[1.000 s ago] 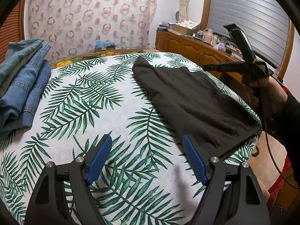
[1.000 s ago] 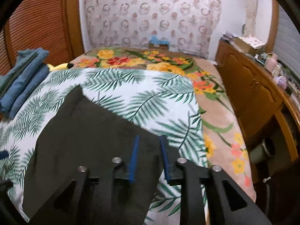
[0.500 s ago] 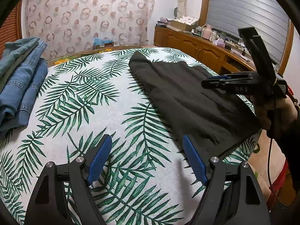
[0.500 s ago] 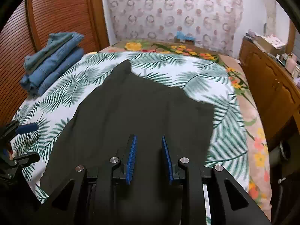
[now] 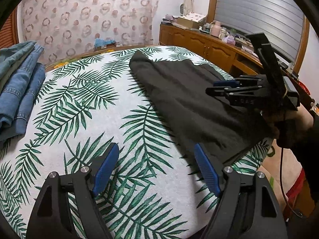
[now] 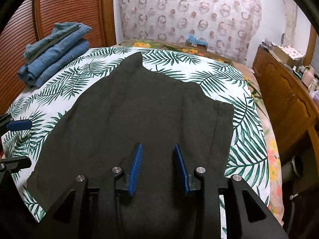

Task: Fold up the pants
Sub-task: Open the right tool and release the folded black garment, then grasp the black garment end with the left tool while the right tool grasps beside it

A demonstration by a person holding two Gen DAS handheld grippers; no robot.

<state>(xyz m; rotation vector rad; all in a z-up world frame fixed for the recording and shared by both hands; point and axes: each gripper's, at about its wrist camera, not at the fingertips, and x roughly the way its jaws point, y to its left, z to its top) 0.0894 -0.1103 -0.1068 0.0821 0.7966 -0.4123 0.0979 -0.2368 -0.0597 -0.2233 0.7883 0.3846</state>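
Hovering both tools over dark pants spread flat on a bed, nothing gripped.

Dark pants point(image 6: 143, 111) lie flat on the palm-leaf bedspread point(image 5: 83, 103), toward the bed's right side, one end at the near edge, the other end reaching toward the far edge. Left tool point(image 5: 156, 168) released, blue pads point(image 5: 105, 169) wide apart, over bare bedspread just beside the pants' left edge, near the bed's near edge. Right tool point(image 6: 158, 167) released too, pads point(image 6: 136, 165) apart with a narrower gap, above the pants at the near edge; can't tell if pads touch the cloth. Right tool also seen from left wrist view point(image 5: 225, 86) over the pants' right part. Folded jeans stack point(image 6: 53, 51) at far left corner of bed. Wooden cabinet point(image 6: 289, 97) beside the bed's right side.
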